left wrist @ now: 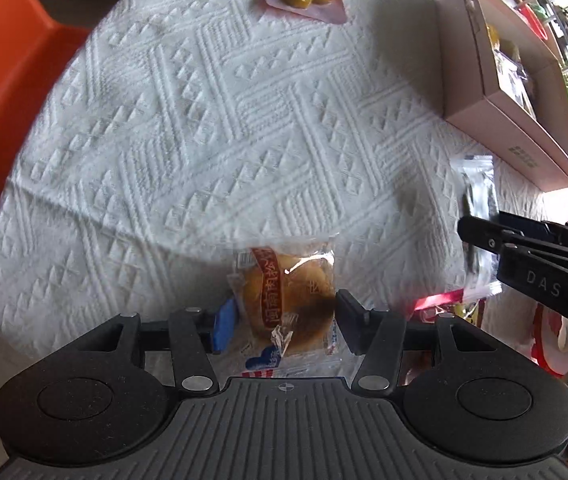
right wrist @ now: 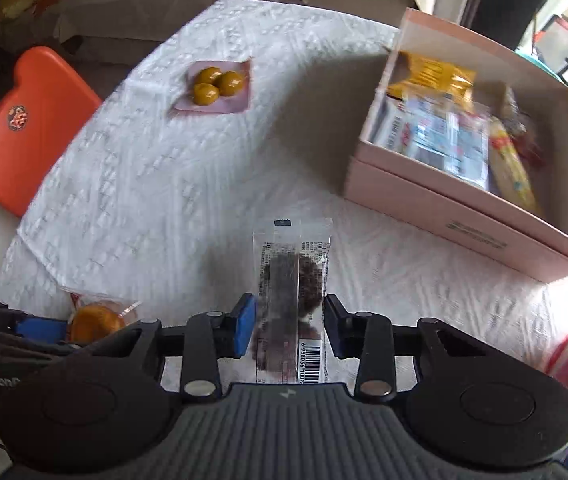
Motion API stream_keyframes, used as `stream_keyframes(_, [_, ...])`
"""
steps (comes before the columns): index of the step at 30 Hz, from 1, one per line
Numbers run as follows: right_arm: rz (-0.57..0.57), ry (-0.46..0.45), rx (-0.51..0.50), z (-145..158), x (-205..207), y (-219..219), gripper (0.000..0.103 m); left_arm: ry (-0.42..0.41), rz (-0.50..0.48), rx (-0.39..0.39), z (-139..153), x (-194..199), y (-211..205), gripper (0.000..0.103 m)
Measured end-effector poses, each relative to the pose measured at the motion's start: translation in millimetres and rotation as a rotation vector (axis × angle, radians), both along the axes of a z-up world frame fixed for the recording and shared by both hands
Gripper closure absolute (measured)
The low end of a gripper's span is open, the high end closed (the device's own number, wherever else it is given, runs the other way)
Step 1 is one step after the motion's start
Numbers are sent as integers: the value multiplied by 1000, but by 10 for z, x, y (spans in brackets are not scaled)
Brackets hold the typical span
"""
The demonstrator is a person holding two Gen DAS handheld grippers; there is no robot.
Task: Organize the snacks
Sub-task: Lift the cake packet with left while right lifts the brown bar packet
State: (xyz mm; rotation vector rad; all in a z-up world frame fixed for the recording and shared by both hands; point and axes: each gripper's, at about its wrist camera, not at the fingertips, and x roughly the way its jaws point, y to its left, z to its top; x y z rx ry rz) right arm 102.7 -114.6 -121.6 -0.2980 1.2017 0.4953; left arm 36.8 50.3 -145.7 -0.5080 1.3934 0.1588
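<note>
White quilted tablecloth point(left wrist: 188, 120) covers the table; its left edge drops off toward an orange chair point(left wrist: 8, 80), and a broad bare stretch of cloth lies between the grippers and the far side.

Left gripper point(left wrist: 284, 316): fingers pressed on both sides of one wrapped round cake point(left wrist: 290, 300), clamped on it near the table's near edge.

Right gripper point(right wrist: 289, 328): fingers closed against one long clear packet of dark snack point(right wrist: 292, 300), barcode end toward the camera.

Pink open box point(right wrist: 480, 184) sits right and ahead, near the right edge, holding several packets, blurred, count unclear. Its near wall stands between the right gripper and the interior.

One pink dish point(right wrist: 220, 104) far side, with three yellow-green round sweets point(right wrist: 218, 84) touching one another, well apart from the box.
</note>
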Motion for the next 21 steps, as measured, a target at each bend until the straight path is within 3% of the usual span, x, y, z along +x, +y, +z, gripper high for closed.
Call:
stream_keyframes(3, [-33,-11,-55,-30,-13,-314,65,-7,-5,4,-48,29,-131,44])
stream_keyframes(9, [-82,40,-42,-184,-54,-704,59,-7,-2,47,-48,86,-233,43])
stream_keyframes(12, [-74,-3,-44,-250,-95,-731,50,-2,-7,54,-62,92,-215,43])
stream_keyframes(15, [-46,-59,-52,-274,-101,-687,48,3,-11,65,-73,91,-247,43])
stream_keyframes(21, [-76,-10,-7,-316,63,-643,39,13,-13,75,-81,119,-282,39])
